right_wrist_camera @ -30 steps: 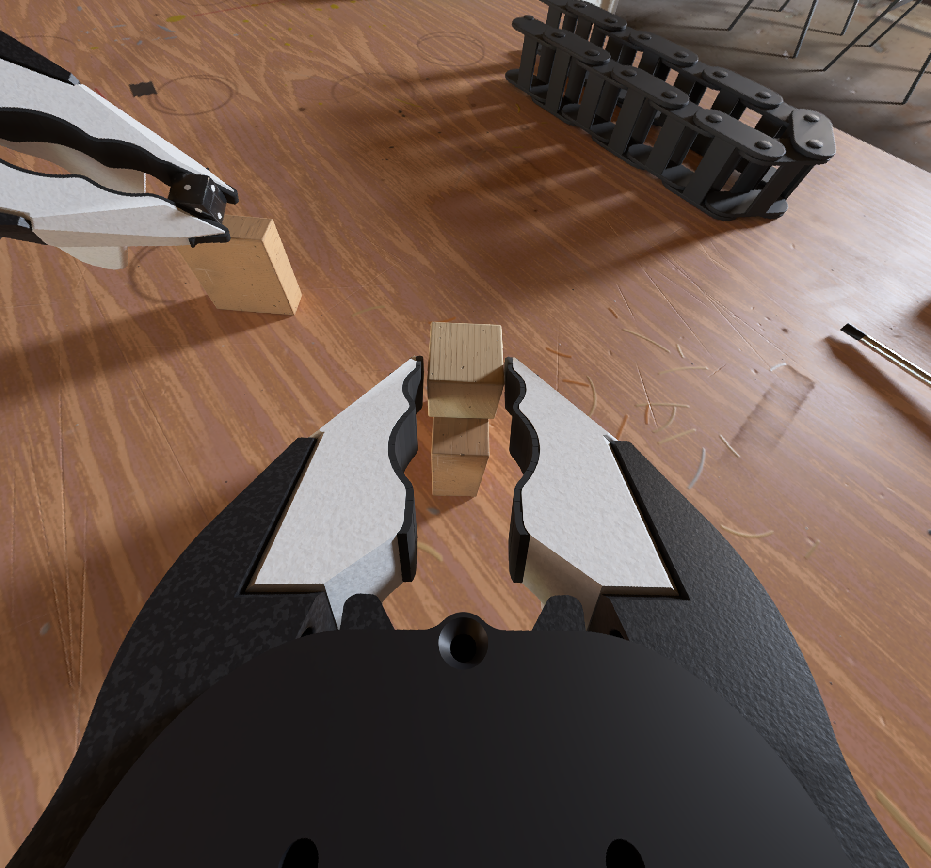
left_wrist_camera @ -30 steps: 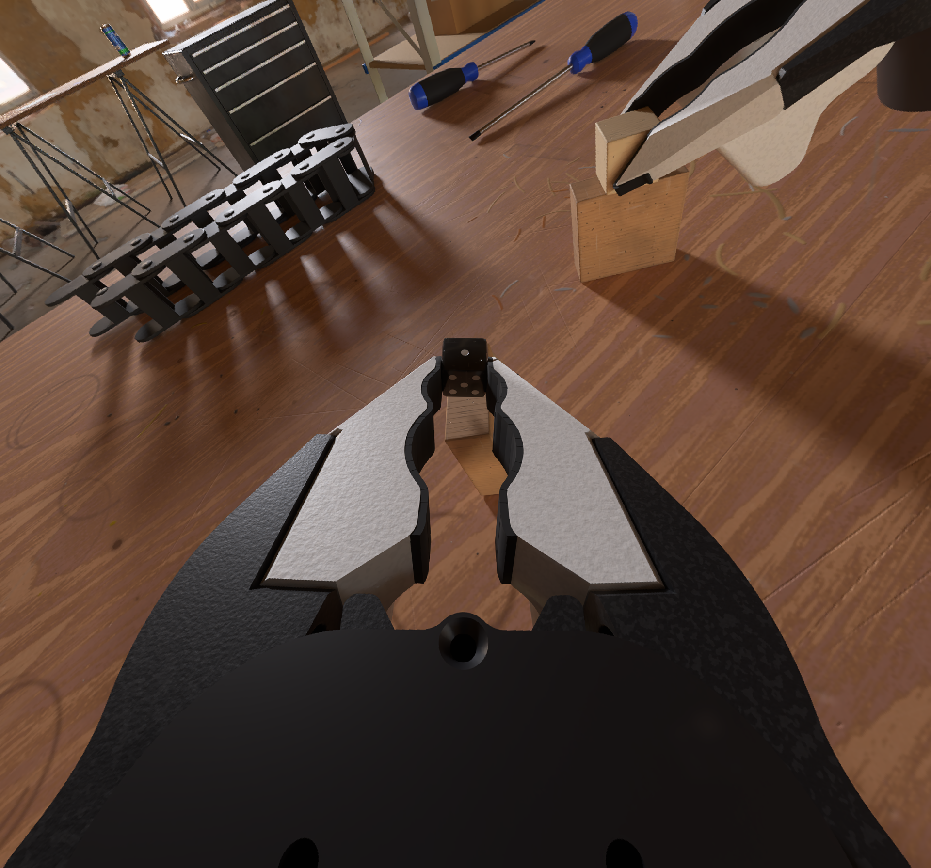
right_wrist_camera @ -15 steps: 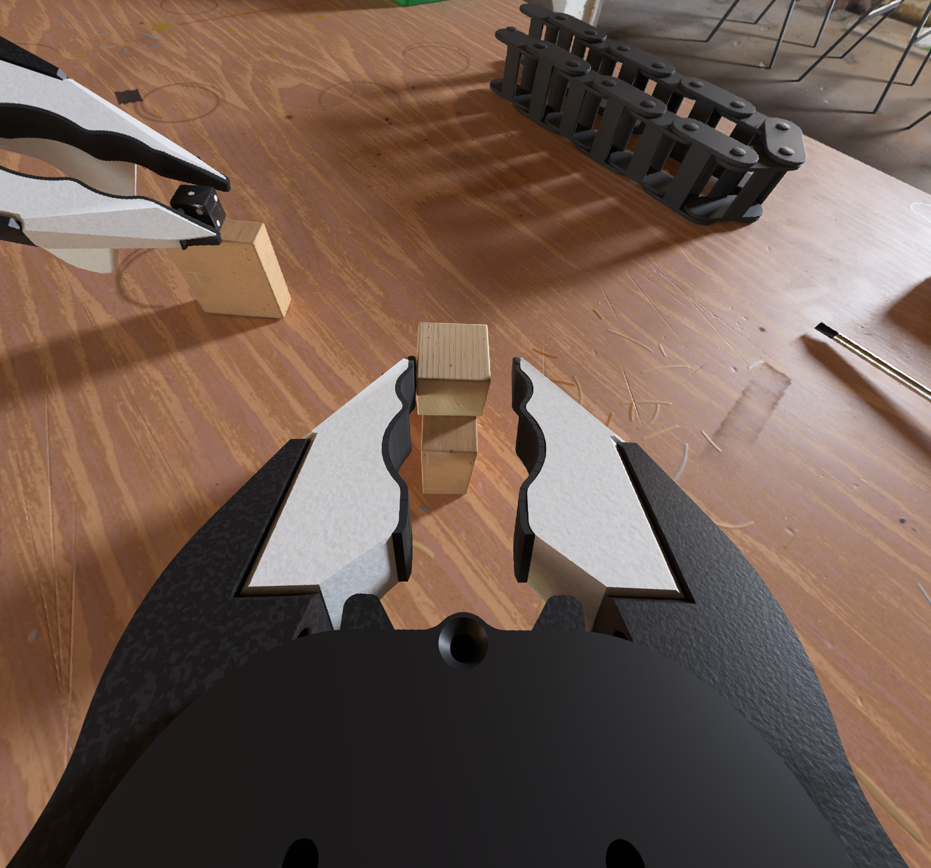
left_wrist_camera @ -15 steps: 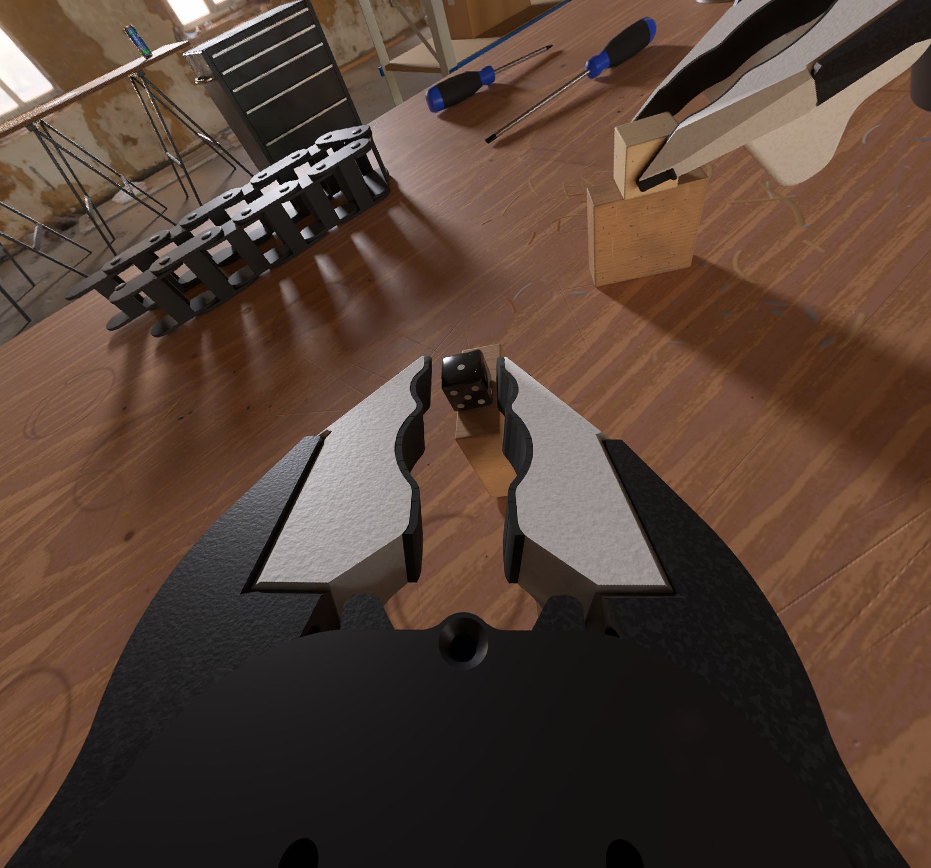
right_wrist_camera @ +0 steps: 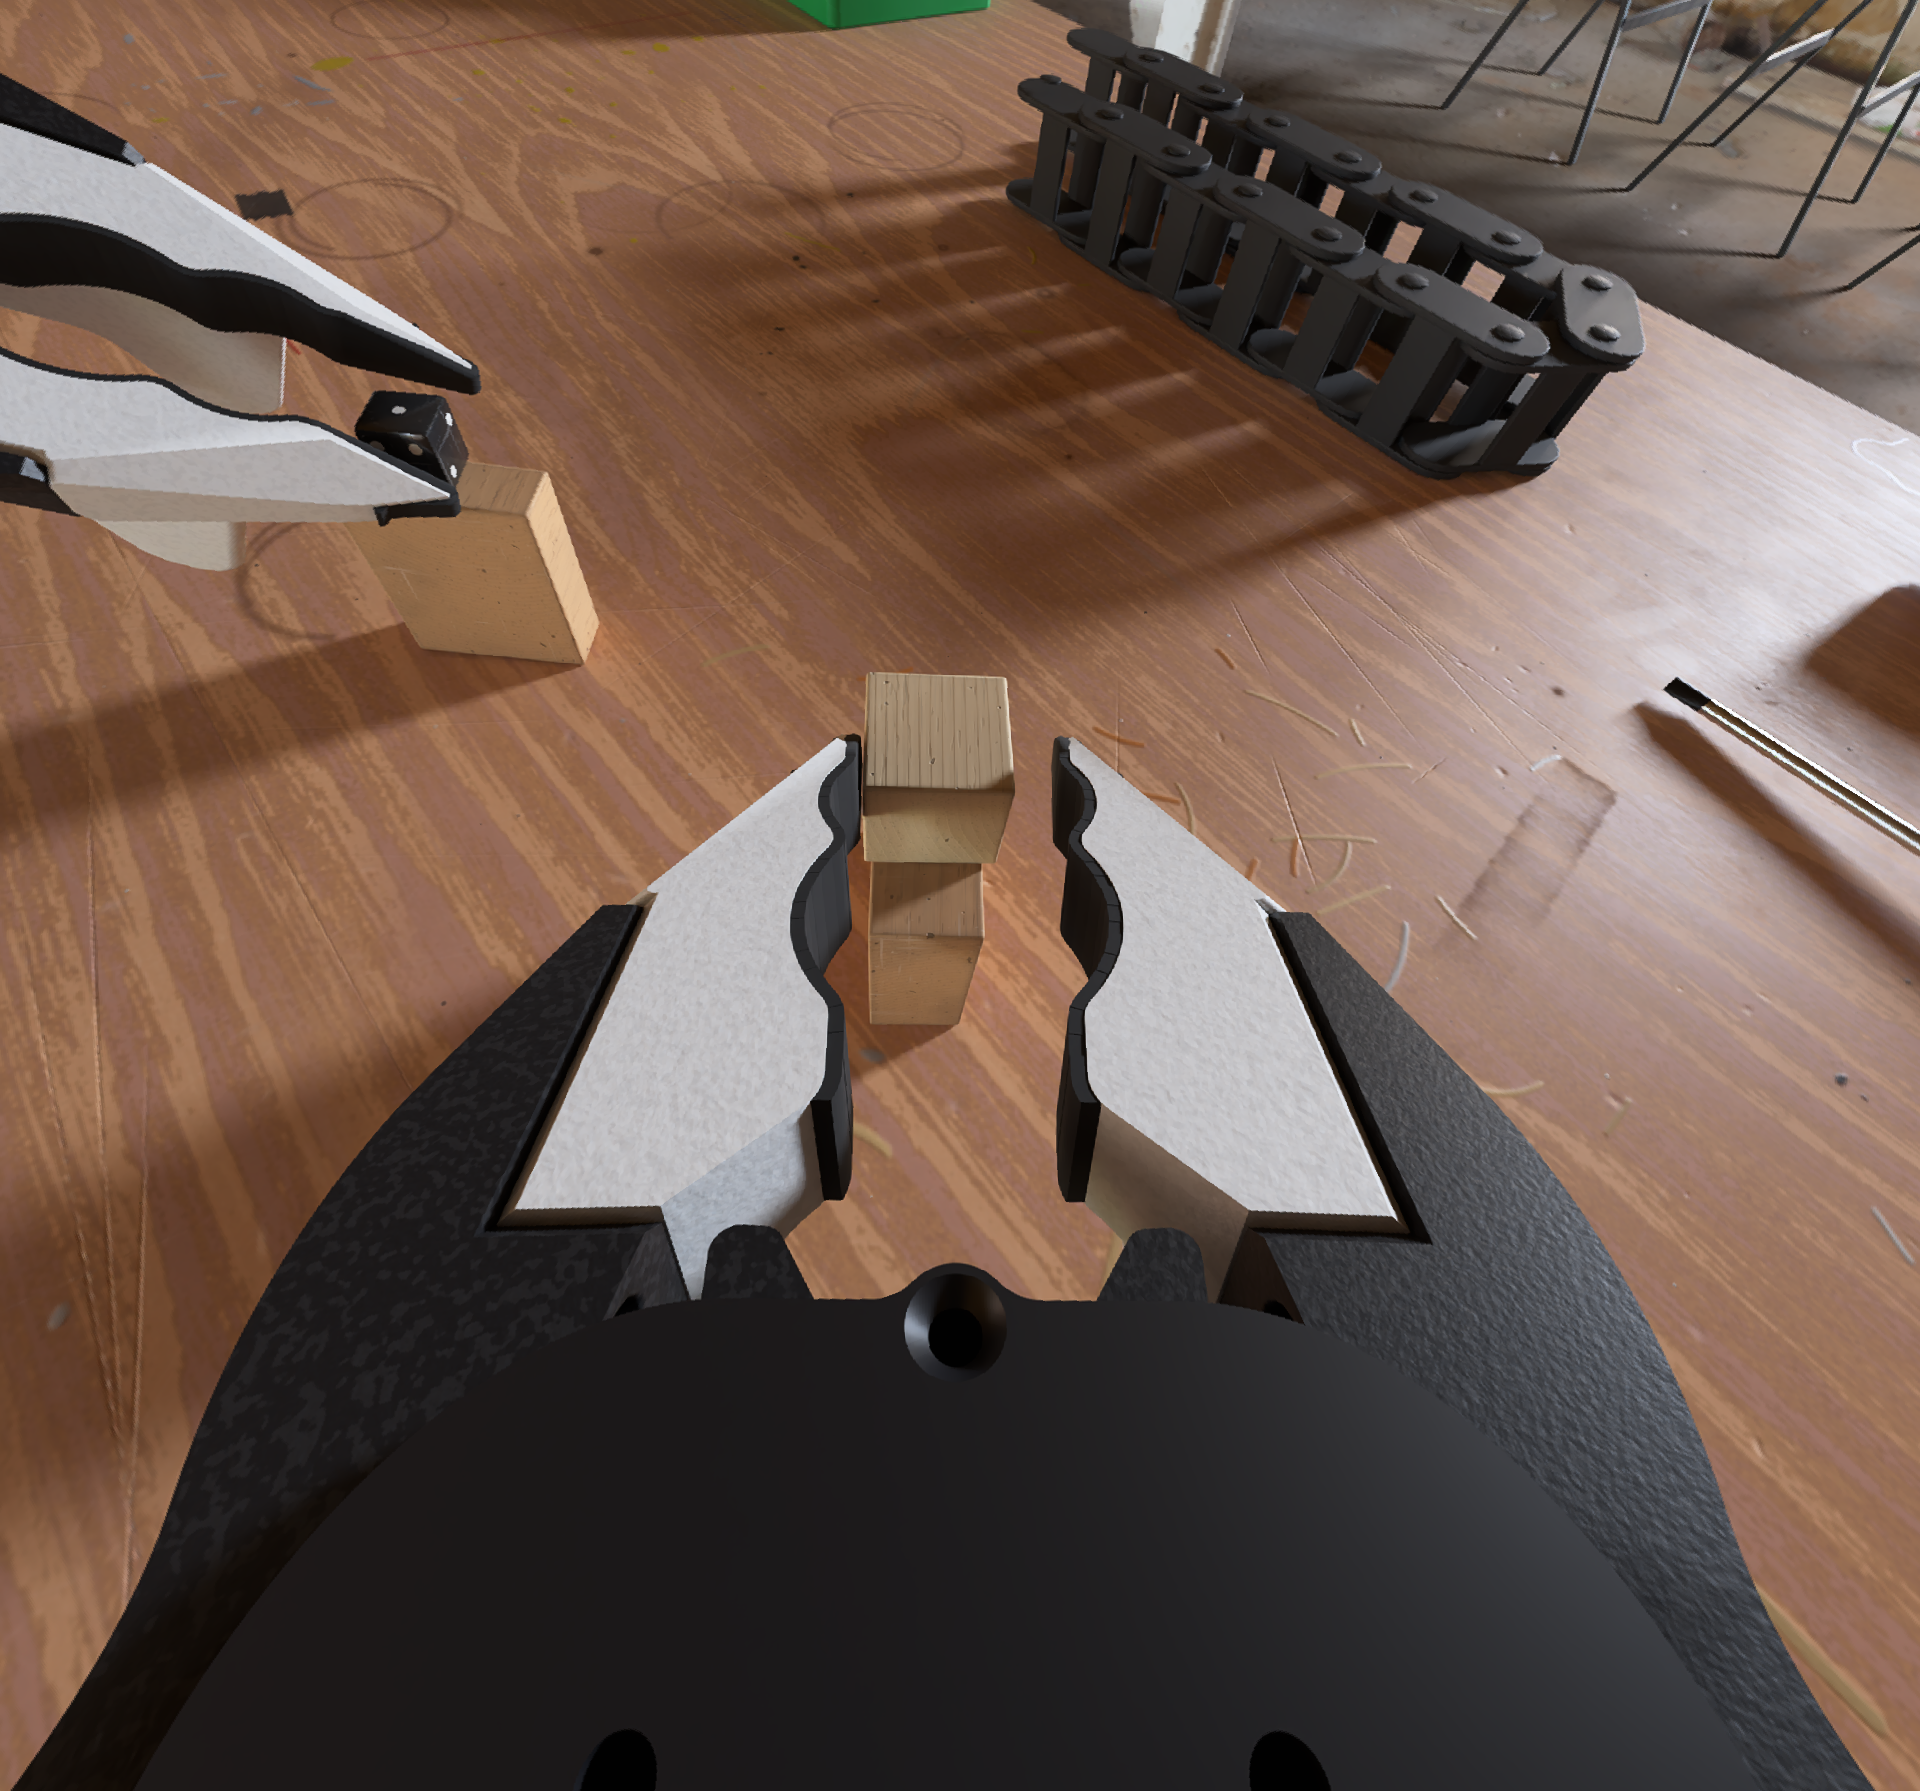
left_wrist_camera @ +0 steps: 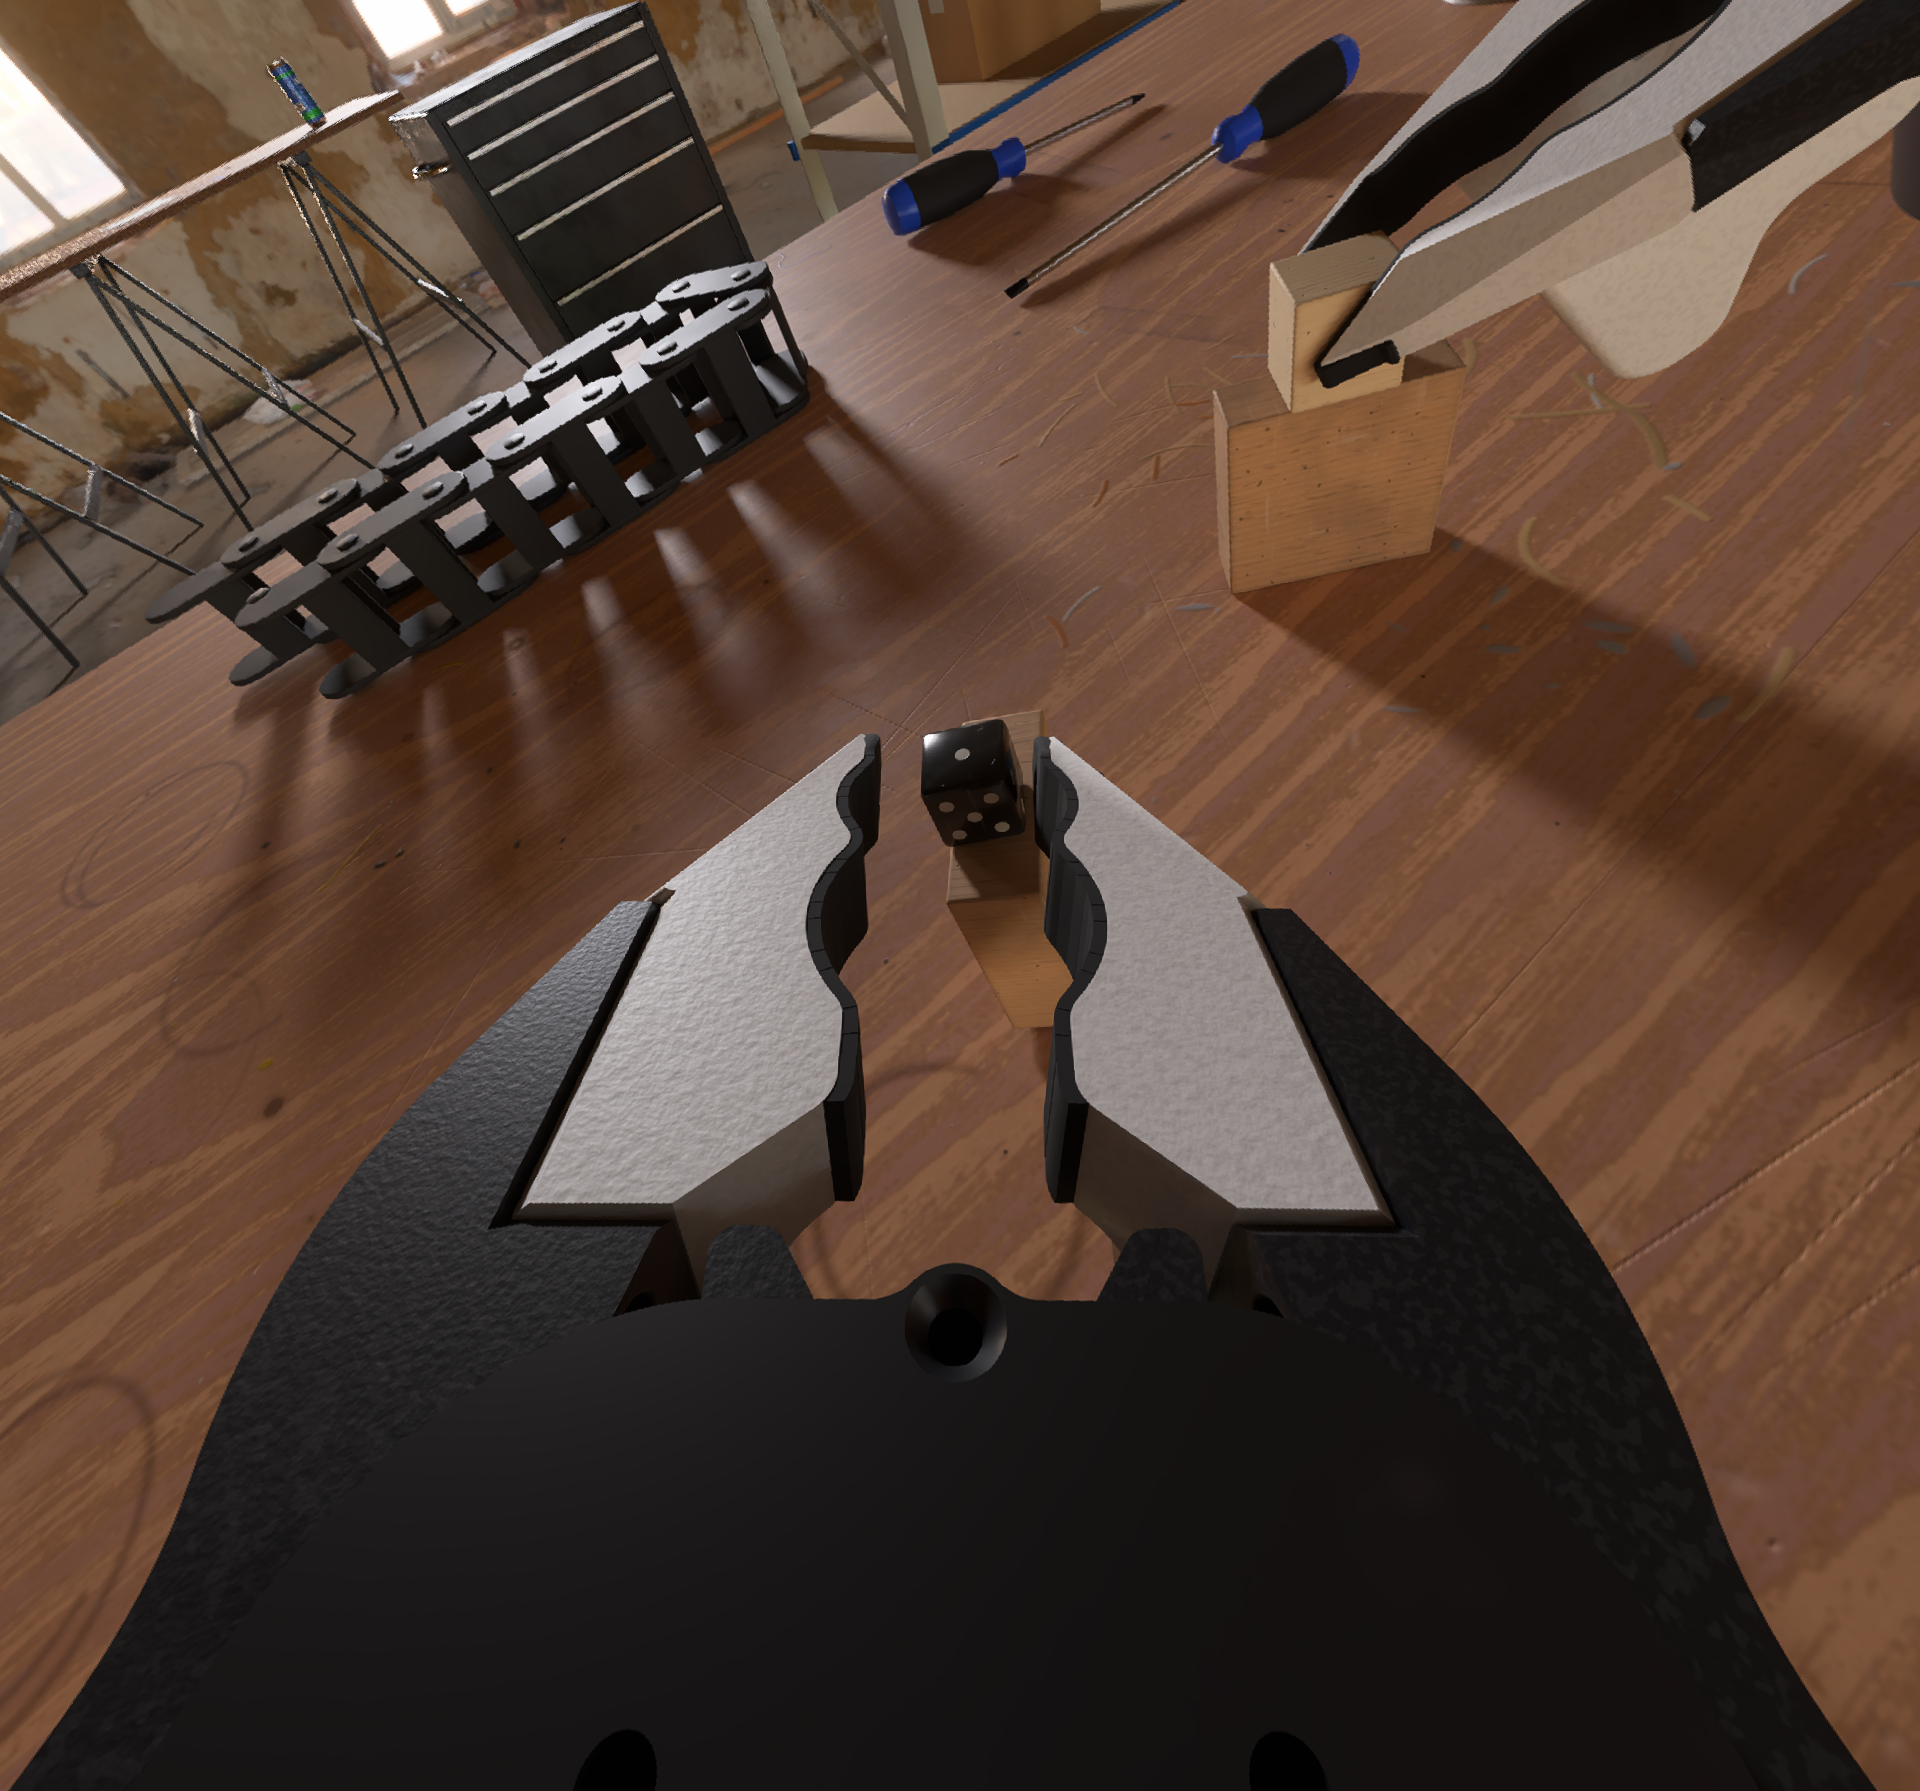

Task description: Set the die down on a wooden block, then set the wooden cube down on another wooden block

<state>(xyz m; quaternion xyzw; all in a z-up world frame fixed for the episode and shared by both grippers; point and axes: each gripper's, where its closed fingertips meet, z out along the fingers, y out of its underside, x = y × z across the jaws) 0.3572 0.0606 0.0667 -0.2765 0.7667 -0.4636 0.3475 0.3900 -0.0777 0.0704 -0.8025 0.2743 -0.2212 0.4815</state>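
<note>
both placements looking done: die (left_wrist_camera: 971, 794) sitting on block (left_wrist_camera: 1013, 941), left gripper (left_wrist_camera: 956, 785) spread open around it; cube (right_wrist_camera: 935, 765) resting on second block (right_wrist_camera: 920, 941), right gripper (right_wrist_camera: 956, 775) open. next: backing straight away without nudging.

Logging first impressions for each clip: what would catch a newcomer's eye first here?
Two small stacks: a black die sits on a wooden block between the open left gripper, and a wooden cube tops another wooden block between the open right gripper. Beyond them, a black cable chain lies along the table edge.
</note>
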